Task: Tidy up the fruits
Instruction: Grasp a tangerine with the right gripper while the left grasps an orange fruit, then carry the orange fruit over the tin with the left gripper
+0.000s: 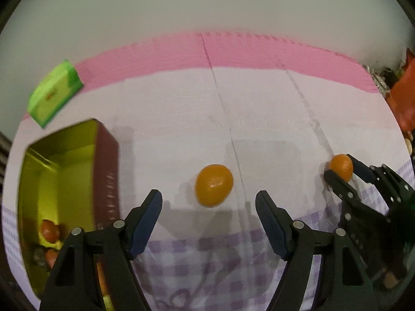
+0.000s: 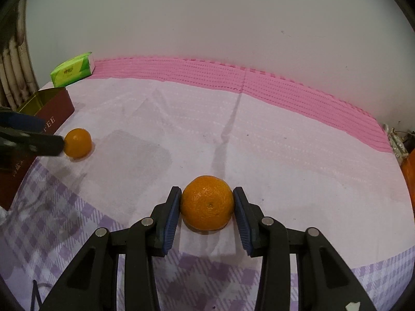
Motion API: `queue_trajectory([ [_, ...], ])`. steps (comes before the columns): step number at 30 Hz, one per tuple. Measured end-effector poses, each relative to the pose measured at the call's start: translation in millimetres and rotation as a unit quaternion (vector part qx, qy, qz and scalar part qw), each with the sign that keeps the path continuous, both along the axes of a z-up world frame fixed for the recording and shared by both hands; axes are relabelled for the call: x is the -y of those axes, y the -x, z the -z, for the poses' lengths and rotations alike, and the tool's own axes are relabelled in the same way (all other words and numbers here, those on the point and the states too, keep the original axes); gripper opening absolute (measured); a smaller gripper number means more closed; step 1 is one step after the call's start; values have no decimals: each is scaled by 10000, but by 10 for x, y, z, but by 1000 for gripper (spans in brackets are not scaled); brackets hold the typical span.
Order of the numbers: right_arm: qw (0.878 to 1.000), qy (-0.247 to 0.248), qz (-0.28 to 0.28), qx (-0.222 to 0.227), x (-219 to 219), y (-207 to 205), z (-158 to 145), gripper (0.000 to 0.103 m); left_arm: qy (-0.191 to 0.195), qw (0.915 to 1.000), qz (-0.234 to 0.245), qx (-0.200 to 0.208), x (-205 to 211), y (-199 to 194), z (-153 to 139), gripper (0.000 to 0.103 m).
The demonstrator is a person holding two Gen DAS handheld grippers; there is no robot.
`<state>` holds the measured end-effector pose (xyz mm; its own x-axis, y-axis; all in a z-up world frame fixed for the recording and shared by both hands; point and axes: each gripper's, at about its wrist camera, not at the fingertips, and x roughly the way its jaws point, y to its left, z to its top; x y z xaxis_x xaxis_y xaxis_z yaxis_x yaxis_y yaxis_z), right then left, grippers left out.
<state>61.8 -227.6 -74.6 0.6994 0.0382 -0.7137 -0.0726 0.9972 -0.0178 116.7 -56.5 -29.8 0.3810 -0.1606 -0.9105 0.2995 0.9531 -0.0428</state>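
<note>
In the left wrist view my left gripper (image 1: 208, 202) is open, with an orange (image 1: 214, 185) on the table just ahead between its fingertips. A gold-lined maroon tin (image 1: 77, 160) at the left holds several fruits (image 1: 49, 230). My right gripper (image 1: 342, 171) shows at the right, closed around a second orange (image 1: 341, 167). In the right wrist view my right gripper (image 2: 207, 199) has both pads touching that orange (image 2: 207, 203), which rests on the table. The first orange (image 2: 77, 143) lies at the left by my left gripper's fingers (image 2: 39, 143) and the tin (image 2: 54, 108).
A green tissue pack (image 1: 53, 94) lies behind the tin, also seen in the right wrist view (image 2: 72, 71). A pink mat (image 2: 259, 83) runs along the wall. The cloth (image 2: 77, 220) is purple check near me. Red clutter (image 1: 404, 96) sits at the far right.
</note>
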Motion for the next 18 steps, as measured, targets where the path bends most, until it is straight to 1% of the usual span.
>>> queue_trajectory([
  [1, 10000, -8, -4, -3, -8, -8, -2, 38, -45, 10000, -12, -43, 15, -20, 38, 70],
  [3, 10000, -39, -10, -2, -6, -13, -2, 38, -252, 9996, -42, -138, 34, -77, 136, 61],
  [5, 10000, -74, -12, -2, 46, 20, -1, 38, -229, 9995, -56, -198, 37, -109, 185, 55],
  [7, 10000, -80, -17, -11, 48, 16, 1, 38, -235, 9995, 9, -216, 59, -131, 216, 53],
  [10, 10000, -46, -14, -9, 40, 20, 0, 38, -333, 9993, 142, -80, 122, -144, 239, 53],
  [11, 10000, -47, -22, -17, 35, 15, -1, 38, -326, 9993, 152, -82, 140, -145, 245, 50],
  [12, 10000, -61, -31, -35, 38, 13, 1, 38, -275, 9994, 146, -123, 152, -159, 268, 44],
  [13, 10000, -70, -35, -55, 43, 11, 3, 38, -246, 9995, 117, -137, 145, -165, 274, 43],
  [14, 9999, -71, -35, -94, 34, -5, 16, 38, -220, 9996, 63, -146, 130, -172, 272, 36],
  [18, 9997, -132, -42, -181, 44, -13, 39, 39, -189, 9996, -23, -231, 146, -88, 246, 34],
])
